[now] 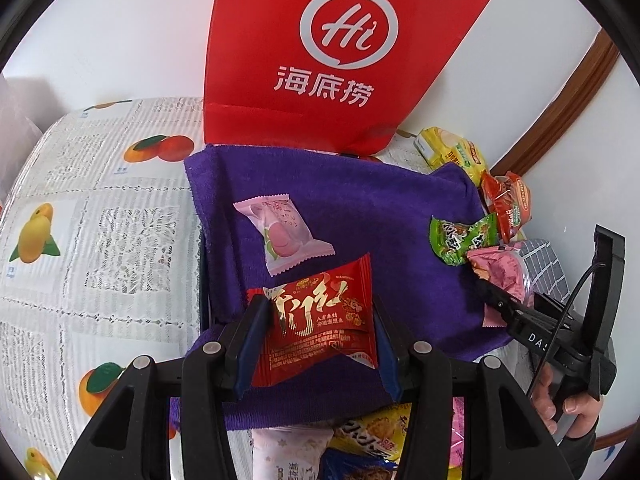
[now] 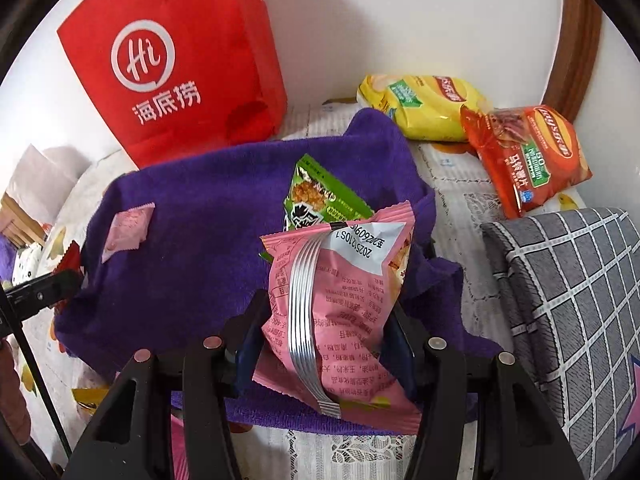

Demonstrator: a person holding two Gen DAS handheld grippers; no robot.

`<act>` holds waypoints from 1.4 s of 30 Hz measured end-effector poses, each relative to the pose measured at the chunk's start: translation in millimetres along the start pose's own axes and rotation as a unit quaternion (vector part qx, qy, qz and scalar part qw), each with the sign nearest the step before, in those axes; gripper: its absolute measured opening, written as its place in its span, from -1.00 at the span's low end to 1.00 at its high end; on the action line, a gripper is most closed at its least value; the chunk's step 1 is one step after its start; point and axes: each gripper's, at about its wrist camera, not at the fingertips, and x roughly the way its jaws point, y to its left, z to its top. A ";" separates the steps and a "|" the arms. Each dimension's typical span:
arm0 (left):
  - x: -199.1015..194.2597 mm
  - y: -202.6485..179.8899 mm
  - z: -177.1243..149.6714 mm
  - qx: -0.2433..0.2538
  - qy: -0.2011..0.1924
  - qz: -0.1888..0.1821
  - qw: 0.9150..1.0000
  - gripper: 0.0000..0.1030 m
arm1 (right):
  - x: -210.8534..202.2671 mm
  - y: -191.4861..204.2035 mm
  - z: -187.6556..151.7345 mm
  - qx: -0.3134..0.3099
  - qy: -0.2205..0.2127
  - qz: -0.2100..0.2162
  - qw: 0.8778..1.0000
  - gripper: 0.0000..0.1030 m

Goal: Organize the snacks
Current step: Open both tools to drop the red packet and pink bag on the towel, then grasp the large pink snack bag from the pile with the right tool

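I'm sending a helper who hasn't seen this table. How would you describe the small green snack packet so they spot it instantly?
Find the tall red paper bag against the wall; a purple towel is spread in front of it. On the towel's right side lies the green packet, the only green wrapper, tucked just behind the pink packet held in the right tool.

A table spread with a white lace-patterned cloth printed with oranges and mangoes (image 1: 100,216) carries everything here. Square in the middle of it lies a rumpled purple terry towel (image 1: 360,208), its far edge touching a tall red paper bag with a white "Hi" logo (image 1: 320,56) that stands upright against the wall. Over on the right, straight on the cloth, a puffy yellow crisp packet (image 2: 424,106) lies with a red-orange crisp packet (image 2: 528,156) overlapping its near end (both close to the wall). Near the front edge, a grey checked fabric cushion (image 2: 576,300) sits beside the towel.
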 end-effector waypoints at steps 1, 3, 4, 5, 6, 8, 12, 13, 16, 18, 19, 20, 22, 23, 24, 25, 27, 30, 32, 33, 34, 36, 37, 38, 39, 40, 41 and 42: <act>1.5 -0.1 0.4 0.000 0.001 0.000 1.000 -0.07 | 2.3 0.6 -0.3 -0.001 0.007 -0.003 1.000 0.09; 6.2 1.0 1.2 -0.003 0.006 -0.001 1.000 -0.07 | 4.5 1.5 -0.9 -0.006 0.013 -0.008 1.000 0.11; 8.3 1.3 1.7 -0.005 0.009 -0.003 1.000 -0.07 | 4.3 2.0 -1.5 -0.008 0.014 -0.010 1.000 0.19; 9.8 1.5 2.1 -0.006 0.011 -0.004 1.000 -0.07 | 3.7 2.6 -2.0 -0.010 0.014 -0.009 1.000 0.26; 11.0 1.5 2.5 -0.007 0.012 -0.005 1.000 -0.07 | 1.2 3.4 -2.6 -0.012 0.010 -0.009 1.000 0.38; 12.8 1.1 3.5 -0.006 0.013 -0.004 1.000 -0.07 | -6.7 4.1 -4.2 -0.011 -0.002 -0.010 1.000 0.46; 13.5 2.7 4.3 -0.010 0.022 -0.002 1.000 0.21 | -24.8 2.8 -6.7 0.003 -0.013 0.003 1.000 0.52; 11.3 2.9 3.8 -0.011 0.019 -0.003 1.000 0.30 | -30.6 1.7 -7.9 0.010 -0.016 0.007 1.000 0.52; 0.9 3.7 2.8 -0.013 0.006 -0.003 1.000 0.38 | -52.6 -2.6 -15.7 0.040 -0.024 0.033 0.998 0.52; -7.8 3.6 1.4 -0.010 0.001 -0.006 1.000 0.39 | -63.8 -1.6 -24.0 0.057 -0.022 0.062 0.996 0.52; -11.8 3.4 0.6 -0.009 0.000 -0.008 1.000 0.39 | -68.1 1.2 -28.1 0.061 -0.019 0.074 0.995 0.52; -16.8 3.0 -0.3 -0.007 -0.002 -0.011 1.000 0.39 | -70.8 4.1 -31.3 0.063 -0.016 0.081 0.995 0.52; -25.0 4.4 -2.8 -0.007 -0.007 -0.015 1.000 0.39 | -76.9 13.3 -41.6 0.058 -0.011 0.089 0.994 0.52; -29.5 5.2 -4.8 -0.008 -0.009 -0.017 1.000 0.39 | -78.4 18.4 -46.7 0.054 -0.007 0.089 0.995 0.52; -32.9 6.1 -6.8 -0.008 -0.010 -0.018 1.000 0.39 | -78.3 22.6 -51.0 0.050 -0.002 0.089 0.995 0.52; -37.7 7.5 -9.7 -0.008 -0.012 -0.018 1.000 0.39 | -77.8 27.0 -56.5 0.049 0.004 0.090 0.995 0.52; -44.0 9.4 -13.9 -0.007 -0.015 -0.018 1.000 0.39 | -74.5 32.6 -66.7 0.053 0.017 0.103 0.993 0.52; -53.3 12.5 -20.7 -0.003 -0.016 -0.019 1.000 0.39 | -66.6 40.2 -82.2 0.067 0.043 0.125 0.989 0.52; -58.9 15.1 -25.6 0.000 -0.017 -0.015 1.000 0.39 | -61.2 46.7 -90.7 0.071 0.055 0.125 0.988 0.52; -61.4 16.5 -28.2 0.001 -0.018 -0.016 1.000 0.39 | -58.5 50.1 -94.2 0.071 0.061 0.123 0.988 0.52; -64.7 18.9 -31.8 0.001 -0.019 -0.019 1.000 0.39 | -54.9 54.0 -95.9 0.069 0.067 0.120 0.988 0.52; -68.0 22.6 -37.3 0.000 -0.018 -0.021 1.000 0.39 | -47.5 61.4 -100.1 0.067 0.078 0.110 0.989 0.52; -68.7 23.9 -40.0 -0.001 -0.017 -0.022 1.000 0.39 | -44.3 64.6 -101.1 0.065 0.080 0.107 0.989 0.52; -69.9 25.7 -43.9 -0.002 -0.014 -0.024 1.000 0.39 | -41.5 67.3 -102.1 0.066 0.079 0.103 0.989 0.53; -70.6 27.0 -47.3 0.000 -0.012 -0.026 1.000 0.39 | -39.9 69.6 -103.3 0.068 0.076 0.096 0.990 0.56; -71.3 27.9 -50.3 0.002 -0.009 -0.026 1.000 0.39 | -39.9 70.8 -104.1 0.069 0.072 0.091 0.991 0.56; -72.3 29.4 -54.0 0.003 -0.006 -0.025 1.000 0.39 | -40.4 72.6 -104.2 0.070 0.067 0.087 0.992 0.54; -73.5 30.9 -57.5 0.004 -0.005 -0.024 1.000 0.39 | -42.1 73.1 -104.8 0.070 0.062 0.084 0.992 0.47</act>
